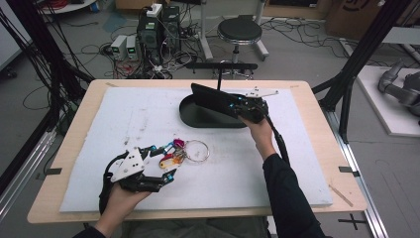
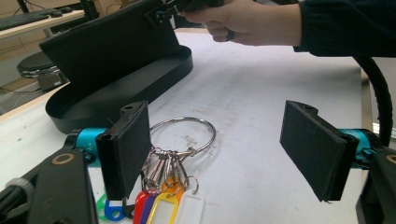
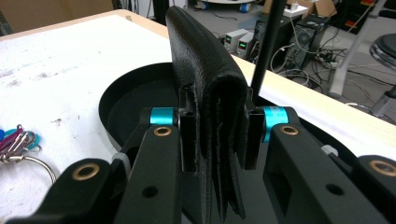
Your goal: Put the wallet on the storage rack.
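Wallet (image 3: 210, 88) stands on edge over the black tray (image 1: 198, 118), pinched lengthwise by right tongs (image 3: 215, 135); left tongs (image 2: 224, 149) spread.

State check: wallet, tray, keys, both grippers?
Wallet: folded shut, on edge, held over the tray.
Tray: on the table, nothing lying in it.
Keys: flat on the mat, ungripped.
Right gripper: shut on wallet.
Left gripper: open, over the keys.
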